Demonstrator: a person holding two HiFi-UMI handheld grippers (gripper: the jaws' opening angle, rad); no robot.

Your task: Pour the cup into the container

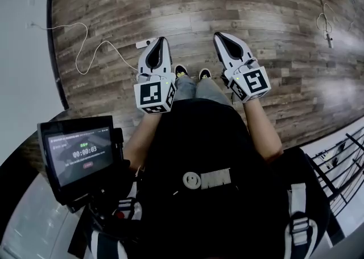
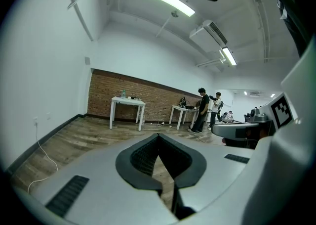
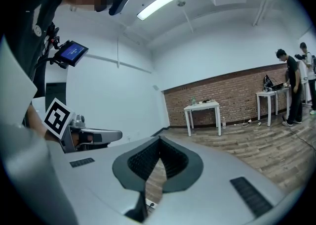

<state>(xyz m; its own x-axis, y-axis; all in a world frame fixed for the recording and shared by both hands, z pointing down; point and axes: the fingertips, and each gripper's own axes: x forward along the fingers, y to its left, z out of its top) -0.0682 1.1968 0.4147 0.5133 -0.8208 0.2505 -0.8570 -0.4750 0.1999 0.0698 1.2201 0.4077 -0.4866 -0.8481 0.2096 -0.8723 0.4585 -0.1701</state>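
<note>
Nearest, a screen [image 1: 79, 155] sits at the person's chest, behind and left of the shoes [image 1: 190, 72]. The left tongs [image 1: 161, 40] and right tongs [image 1: 220, 36] are carried ahead of the shoes, one to each side, pointing forward and slightly down. That looks like a carrying pose, not a working one.

Both pairs are pressed together at the tips. Only floor [image 1: 273, 19] shows through the hollow behind the pads, so neither pinches anything.

No cup or container shows near the shoes, so the pour has not begun. A white cable [image 1: 85, 47] loops on the floor left of the shoes, close to the left tongs' side and worth stepping round. A pale wall [image 1: 23, 36] bounds that side, and a dark rack [image 1: 341, 155] stands right of and behind the shoes. Straight ahead of the shoes the boards lie open, with broad room to walk.

Far beyond the shoes, a white bench [image 2: 127, 101] stands against a brick wall [image 2: 103, 95] with small items on top. Whether the cup is among them is too small to tell. Farther right, people [image 2: 202, 110] stand at a second bench [image 2: 180, 110].
</note>
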